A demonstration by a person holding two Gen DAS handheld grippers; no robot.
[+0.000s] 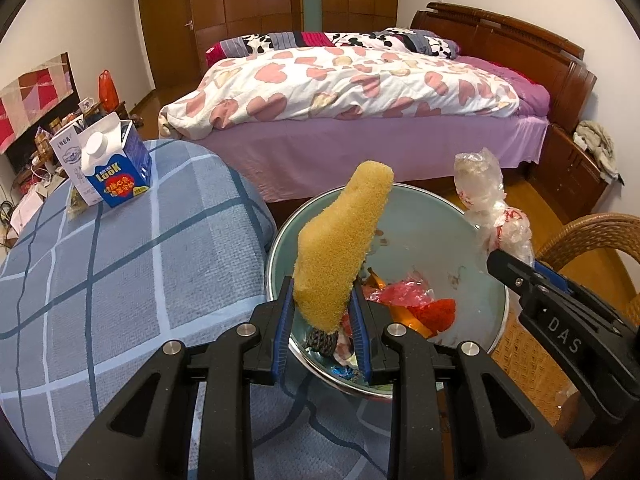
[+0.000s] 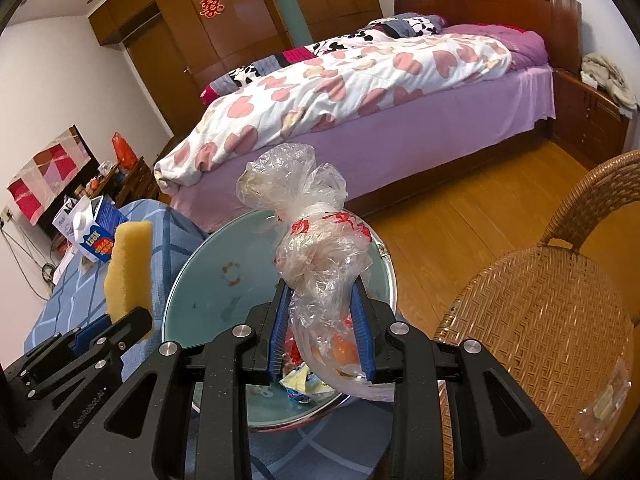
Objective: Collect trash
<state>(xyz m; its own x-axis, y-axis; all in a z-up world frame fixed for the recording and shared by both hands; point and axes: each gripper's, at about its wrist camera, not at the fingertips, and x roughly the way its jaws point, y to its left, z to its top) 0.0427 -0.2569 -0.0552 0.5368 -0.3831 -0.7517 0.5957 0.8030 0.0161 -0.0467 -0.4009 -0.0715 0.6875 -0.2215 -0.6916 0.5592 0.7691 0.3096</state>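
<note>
My left gripper is shut on a yellow sponge and holds it upright over the near rim of a pale green basin. The basin holds red and orange wrappers. My right gripper is shut on a crumpled clear plastic bag with red print, held above the same basin. In the left wrist view the bag and the right gripper are at the basin's right rim. In the right wrist view the sponge is at the left.
The basin sits at the edge of a table with a blue checked cloth. Two milk cartons stand at its far left. A wicker chair is at the right, with a small clear packet on its seat. A bed is behind.
</note>
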